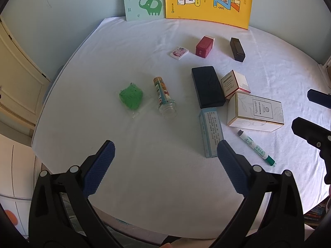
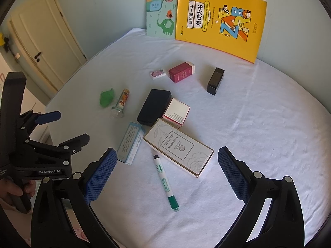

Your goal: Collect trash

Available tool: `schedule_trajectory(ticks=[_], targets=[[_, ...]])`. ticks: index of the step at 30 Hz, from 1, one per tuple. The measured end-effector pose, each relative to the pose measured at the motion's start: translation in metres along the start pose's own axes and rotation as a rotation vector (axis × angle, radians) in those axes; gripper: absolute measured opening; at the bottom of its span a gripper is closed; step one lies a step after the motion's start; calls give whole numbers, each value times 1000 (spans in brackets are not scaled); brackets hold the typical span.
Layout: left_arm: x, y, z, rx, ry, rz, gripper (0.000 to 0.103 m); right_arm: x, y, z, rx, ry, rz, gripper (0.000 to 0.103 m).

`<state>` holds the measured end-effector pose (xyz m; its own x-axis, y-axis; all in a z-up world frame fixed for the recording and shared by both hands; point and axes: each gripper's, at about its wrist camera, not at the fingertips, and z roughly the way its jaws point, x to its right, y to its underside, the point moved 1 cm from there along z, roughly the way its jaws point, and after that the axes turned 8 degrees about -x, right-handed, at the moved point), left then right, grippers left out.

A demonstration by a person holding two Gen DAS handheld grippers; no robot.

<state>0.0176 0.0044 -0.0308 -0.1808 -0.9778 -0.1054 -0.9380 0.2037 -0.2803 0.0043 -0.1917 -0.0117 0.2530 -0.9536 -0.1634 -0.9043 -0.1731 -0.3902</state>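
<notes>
On the white cloth (image 1: 165,175) ahead of you lies a scatter of small things, and both your grippers hang above its near edge with jaws spread wide, holding nothing: the left gripper (image 1: 165,155) over bare cloth, the right gripper (image 2: 166,161) with the marker (image 2: 165,183) between its blue cross-hatched pads (image 2: 99,177). Your right view alone catches the left tool from the side, its black frame printed "GenRobot.AI", with a hand (image 2: 12,190) on its grip; your left view alone shows the right tool's black tips (image 1: 310,136) at the edge. Readable writing: the yellow book (image 2: 219,24) against the wall says "MY FIRST ENGLISH WORD BOOK" with large letters Z, A, B, R; the teal notebook (image 2: 161,14) beside it carries a green elephant. Likely trash sits left of centre: a crumpled green wad (image 1: 131,96) in clear film, and just beside it a clear bottle (image 1: 164,98) on its side, uncapped, with a colourful label. To the right lie a black case (image 1: 207,86), a pale blue carton (image 1: 211,132), a cream box (image 1: 255,112) with leaf line-art, a red-trimmed box (image 1: 234,83), a maroon box (image 1: 204,46), a black box (image 1: 237,49) and a small floral pack (image 1: 179,53); their print is too small to read.
</notes>
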Motion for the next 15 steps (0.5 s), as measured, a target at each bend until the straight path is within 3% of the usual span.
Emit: schedule_trajectory(ticks=[15], targets=[[0,-9,17,-42,25,12,97,7,-9,14,-36,-25,13,97]])
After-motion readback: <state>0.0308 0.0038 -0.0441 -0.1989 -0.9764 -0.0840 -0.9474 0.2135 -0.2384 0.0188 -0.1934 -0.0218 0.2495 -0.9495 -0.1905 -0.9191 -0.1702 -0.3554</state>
